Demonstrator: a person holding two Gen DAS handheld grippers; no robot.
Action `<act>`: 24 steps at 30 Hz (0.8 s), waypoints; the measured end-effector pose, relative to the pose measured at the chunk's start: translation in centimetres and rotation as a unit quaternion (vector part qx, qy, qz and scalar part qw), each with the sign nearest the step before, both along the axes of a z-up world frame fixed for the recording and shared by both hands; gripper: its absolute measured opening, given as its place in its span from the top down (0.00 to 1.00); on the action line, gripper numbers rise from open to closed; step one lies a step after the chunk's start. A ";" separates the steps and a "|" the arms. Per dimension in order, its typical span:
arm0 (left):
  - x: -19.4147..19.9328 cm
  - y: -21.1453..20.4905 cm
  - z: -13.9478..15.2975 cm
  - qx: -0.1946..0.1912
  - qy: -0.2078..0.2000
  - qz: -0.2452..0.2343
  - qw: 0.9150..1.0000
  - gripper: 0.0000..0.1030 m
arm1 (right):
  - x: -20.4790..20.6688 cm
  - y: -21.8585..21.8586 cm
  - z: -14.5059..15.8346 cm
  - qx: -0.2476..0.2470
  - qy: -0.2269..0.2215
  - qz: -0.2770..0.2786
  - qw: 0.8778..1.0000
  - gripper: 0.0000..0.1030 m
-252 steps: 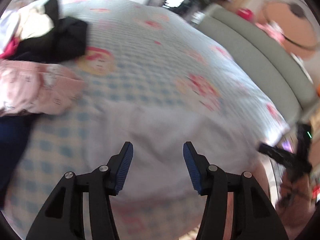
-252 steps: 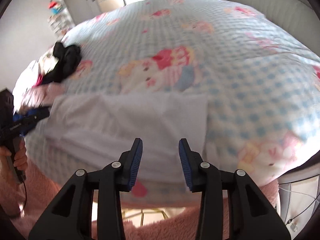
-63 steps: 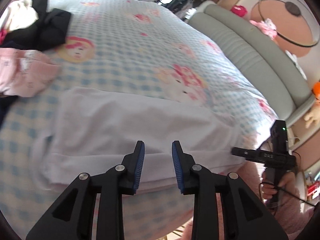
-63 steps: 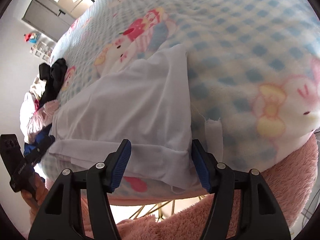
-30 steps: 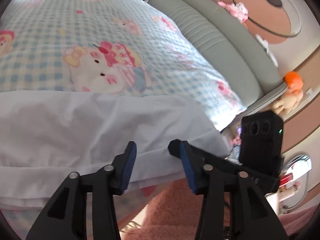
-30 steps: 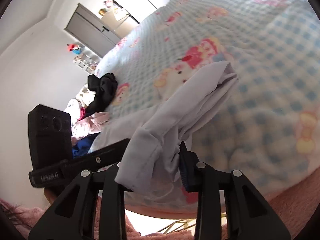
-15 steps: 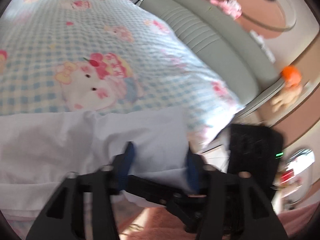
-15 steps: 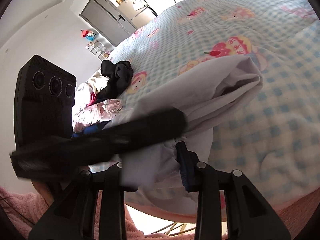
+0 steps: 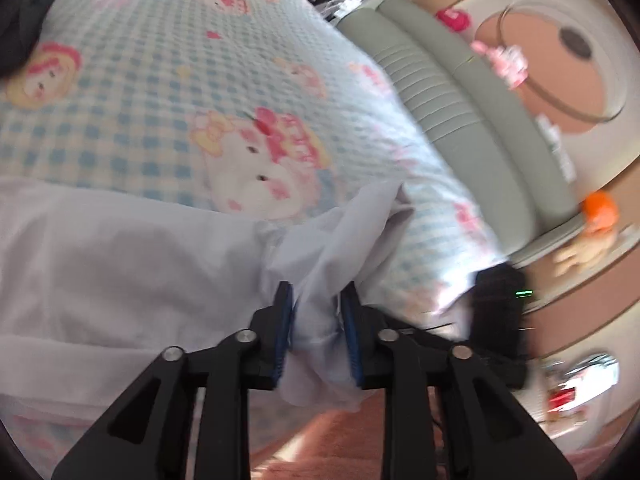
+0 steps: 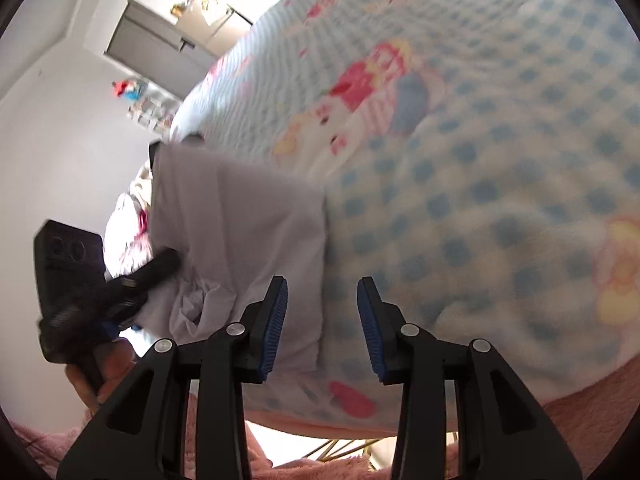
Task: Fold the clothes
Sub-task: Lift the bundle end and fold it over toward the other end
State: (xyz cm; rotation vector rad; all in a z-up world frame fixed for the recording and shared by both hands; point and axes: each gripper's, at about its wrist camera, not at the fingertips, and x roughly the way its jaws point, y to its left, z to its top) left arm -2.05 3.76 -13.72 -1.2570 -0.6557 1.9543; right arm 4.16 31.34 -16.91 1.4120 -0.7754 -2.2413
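Note:
A white garment [image 9: 120,264] lies on the blue checked cartoon bedspread [image 9: 168,92] near the bed's front edge. My left gripper [image 9: 316,308] is shut on a bunched fold of the garment's right end and holds it raised. In the right wrist view the garment [image 10: 240,232] lies doubled over to the left, with the left gripper [image 10: 160,268] against it. My right gripper [image 10: 322,304] is open and empty, just right of the garment's folded edge, above the bedspread [image 10: 500,168].
A grey padded headboard [image 9: 460,96] runs along the bed's far right side. A pile of dark and pink clothes [image 10: 132,216] lies at the bed's left end. A grey cabinet [image 10: 156,56] stands by the far wall. Pink fluffy fabric [image 10: 580,424] shows below the bed edge.
My right gripper has let go of the garment's end and opened. My left gripper has closed on that end. The garment's right part now lies folded toward the left.

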 end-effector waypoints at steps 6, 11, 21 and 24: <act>0.9 2.4 -0.6 -0.009 0.002 -0.042 0.999 0.46 | -0.3 -3.2 -0.4 0.005 0.012 0.015 1.000 0.63; 1.2 2.9 -1.0 -0.009 0.007 -0.035 0.999 0.40 | 0.1 -4.4 0.7 0.025 0.036 0.021 0.999 0.63; 0.8 -3.5 1.6 -0.045 0.048 0.076 0.995 0.89 | -0.9 -7.5 4.1 -0.002 0.064 0.048 0.997 0.62; 0.7 -7.7 2.4 -0.041 0.054 0.114 0.991 0.89 | -1.4 -7.0 5.0 0.011 0.063 0.034 0.997 0.60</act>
